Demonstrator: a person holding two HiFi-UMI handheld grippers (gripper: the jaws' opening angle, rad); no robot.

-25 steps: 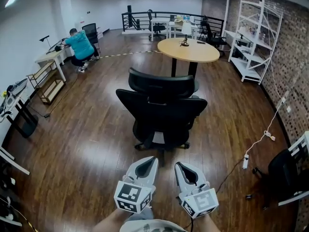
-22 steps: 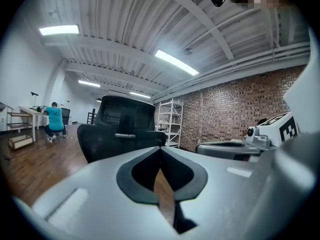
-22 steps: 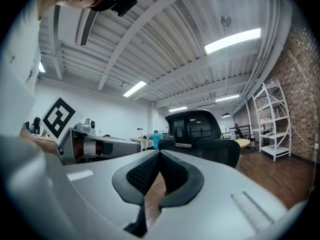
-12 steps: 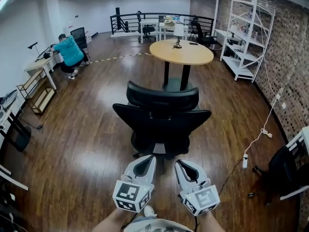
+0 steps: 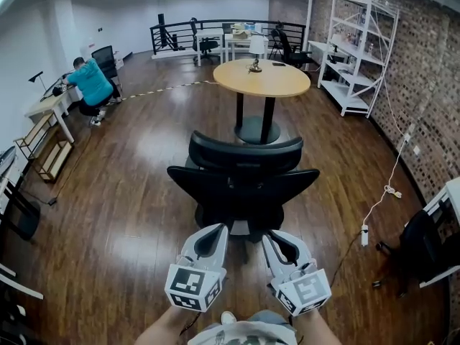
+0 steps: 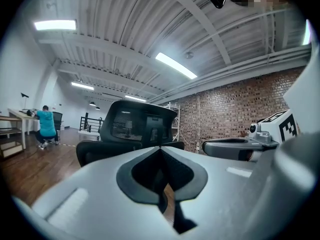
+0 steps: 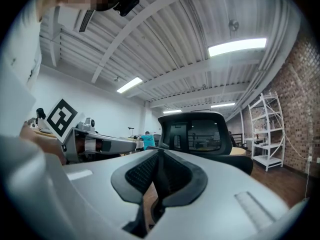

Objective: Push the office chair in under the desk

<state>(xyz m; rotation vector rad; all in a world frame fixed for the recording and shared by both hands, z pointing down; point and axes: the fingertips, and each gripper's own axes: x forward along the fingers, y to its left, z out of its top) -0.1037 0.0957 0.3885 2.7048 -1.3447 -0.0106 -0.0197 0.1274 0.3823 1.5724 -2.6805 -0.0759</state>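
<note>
The dark wooden floor (image 5: 122, 214) fills most of my head view. On it the round wooden desk (image 5: 266, 79) stands on a black pedestal, with a small lamp (image 5: 256, 49) on top. White shelving (image 5: 356, 56) runs along the brick wall to the right, and a person in a teal top (image 5: 90, 81) sits at a far desk on the left.

The black office chair (image 5: 243, 182) stands on my side of the round desk, near its pedestal, with its backrest and headrest turned towards me. It looks to be out from under the top.

I hold both grippers low in front of my body, side by side and a little apart. Their jaws point forward and up at the chair back, and the marker cubes are nearest me. Neither touches the chair.

The left gripper (image 5: 214, 228) has its jaws closed tip to tip on nothing (image 6: 160, 148). The right gripper (image 5: 270, 234) is just starting to part its jaws. Their tips all but meet, and nothing is between them (image 7: 159, 151).
</note>
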